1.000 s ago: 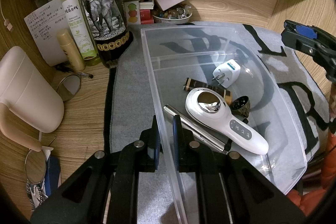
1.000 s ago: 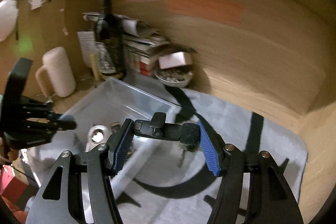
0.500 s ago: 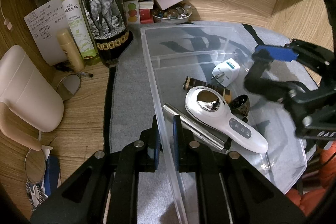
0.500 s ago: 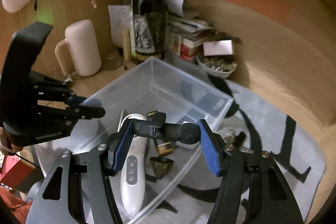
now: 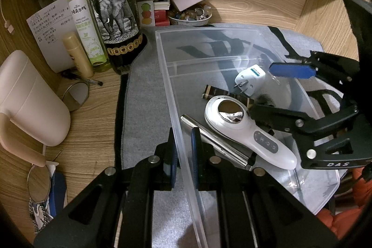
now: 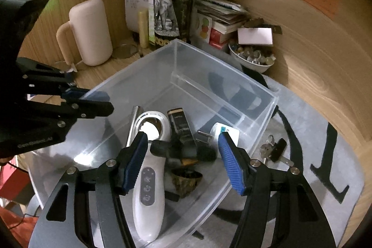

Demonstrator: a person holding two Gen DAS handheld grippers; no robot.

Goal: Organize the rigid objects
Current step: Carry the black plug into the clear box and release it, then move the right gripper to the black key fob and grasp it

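A clear plastic bin (image 5: 162,57) (image 6: 176,48) sits on a grey mat. My left gripper (image 5: 182,150) is shut on the bin's near wall. In the bin lie a white handheld device (image 5: 244,129) (image 6: 148,180), a metal bar (image 5: 214,141), a white plug adapter (image 5: 250,79) (image 6: 226,131), a dark gold-striped tube (image 5: 223,93) and a small dark cup (image 6: 186,180). My right gripper (image 6: 182,158) (image 5: 279,90) is open above the bin. A small black microphone (image 6: 183,151) is loose between its fingers, blurred, over the bin.
Keys (image 6: 274,150) lie on the mat right of the bin. Behind it stand an elephant-label wine bottle (image 5: 114,15), a green spray bottle (image 5: 86,22), a beige mug (image 5: 25,99), a stack of books (image 6: 220,15) and a bowl of beads (image 5: 190,15).
My right gripper moved left over the bin and opened. The black microphone it gripped is now free between its fingers. My left gripper and the bin have not moved.
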